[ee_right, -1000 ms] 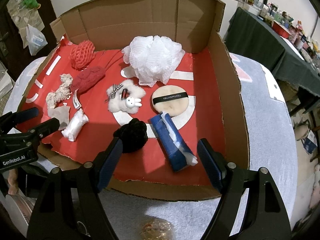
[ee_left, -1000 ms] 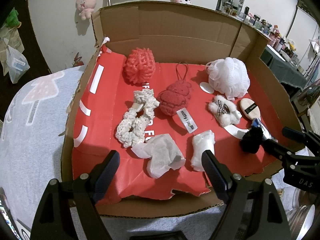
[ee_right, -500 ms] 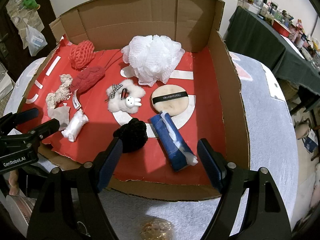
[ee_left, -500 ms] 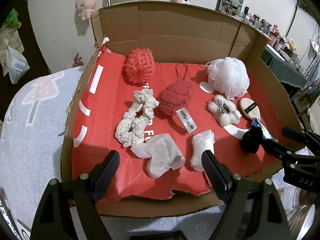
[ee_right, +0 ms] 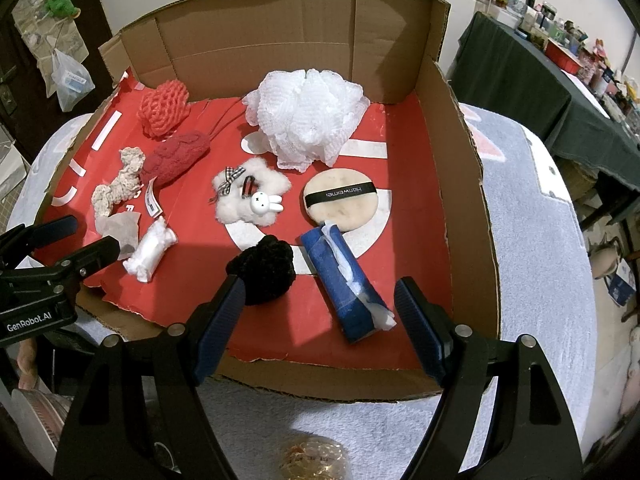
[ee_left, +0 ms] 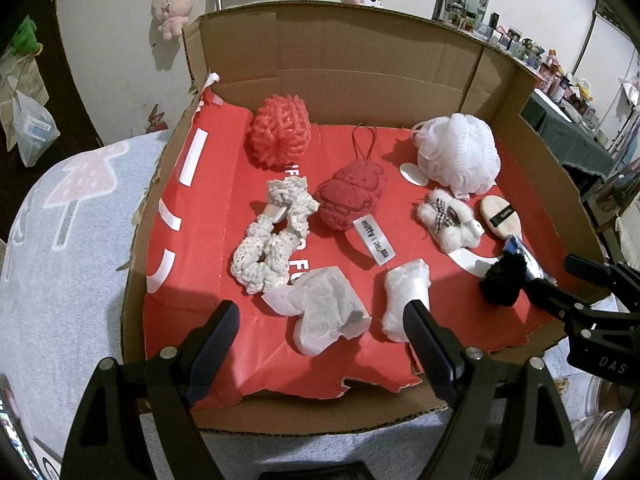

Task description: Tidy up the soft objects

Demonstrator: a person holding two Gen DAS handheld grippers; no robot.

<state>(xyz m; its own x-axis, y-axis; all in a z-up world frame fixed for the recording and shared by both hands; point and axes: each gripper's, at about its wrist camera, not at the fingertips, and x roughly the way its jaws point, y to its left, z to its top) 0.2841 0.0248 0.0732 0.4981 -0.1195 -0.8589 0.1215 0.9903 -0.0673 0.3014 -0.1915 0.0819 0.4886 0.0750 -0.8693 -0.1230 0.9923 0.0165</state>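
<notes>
Soft objects are seen laid out on the red liner of an open cardboard box, which fills the middle of both frames. A blue tissue pack lies lower centre in the right wrist view, its long axis running from upper left to lower right, with white tissue showing along its top and at its lower end. A black fluffy pompom sits just beside it to the left. Above, a round beige powder puff with a black band is laid flat, and a white mesh bath pouf is seen behind it. A white fuzzy clip with a bunny charm rests at centre. In the left wrist view, a crumpled tissue and a white wrapped roll lie at lower centre; a cream crocheted scrunchie, a dark red plush with a tag and a coral mesh ball are spread above. The left gripper and the right gripper are held at the box's near edge, fingers apart and holding nothing.
</notes>
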